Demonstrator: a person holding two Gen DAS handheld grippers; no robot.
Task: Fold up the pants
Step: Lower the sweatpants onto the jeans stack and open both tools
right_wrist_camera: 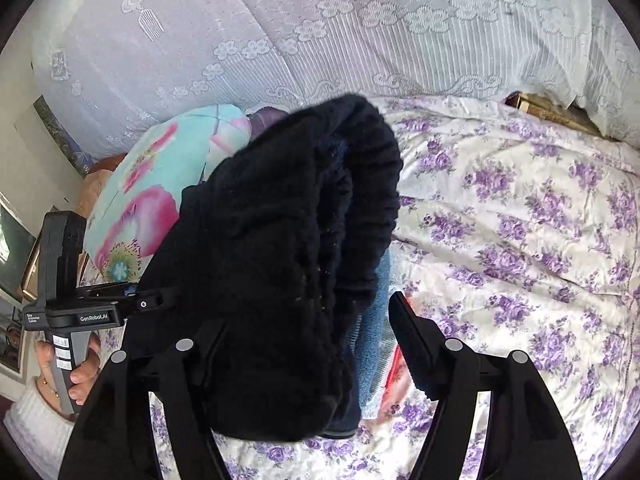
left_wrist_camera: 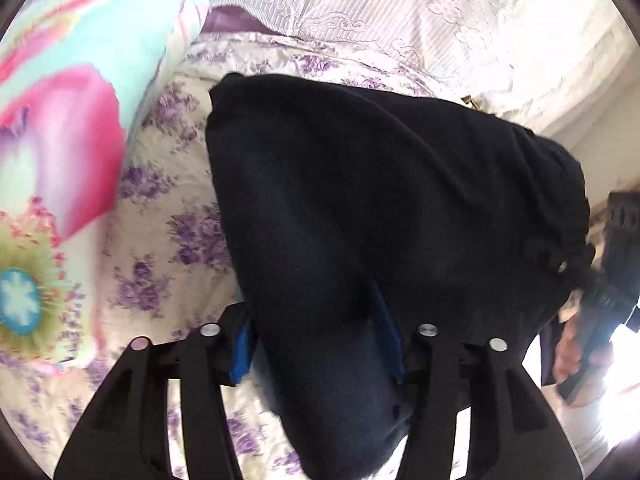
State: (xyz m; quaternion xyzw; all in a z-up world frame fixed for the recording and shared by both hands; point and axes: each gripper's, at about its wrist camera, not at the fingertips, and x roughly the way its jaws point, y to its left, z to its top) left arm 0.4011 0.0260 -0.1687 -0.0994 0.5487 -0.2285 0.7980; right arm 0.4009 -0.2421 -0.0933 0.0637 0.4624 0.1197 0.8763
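Dark navy pants (left_wrist_camera: 360, 200) hang in a bunched, doubled mass over a bed. In the left wrist view the cloth fills the gap of my left gripper (left_wrist_camera: 312, 320); its blue pads (left_wrist_camera: 242, 344) stand wide on either side and do not squeeze it. In the right wrist view the pants (right_wrist_camera: 272, 240) show a ribbed waistband on top and cover the left finger of my right gripper (right_wrist_camera: 316, 312). The right finger (right_wrist_camera: 408, 340) stands clear of the cloth, so that gripper is open. A light blue lining or cloth (right_wrist_camera: 376, 320) shows under the pants.
The bedspread (right_wrist_camera: 520, 240) is white with purple flowers. A turquoise and pink flowered pillow (left_wrist_camera: 60, 120) (right_wrist_camera: 160, 184) lies to the left. White lace covers (right_wrist_camera: 320, 40) are piled at the back. A hand (right_wrist_camera: 84, 376) holds the other gripper's handle (right_wrist_camera: 64, 280).
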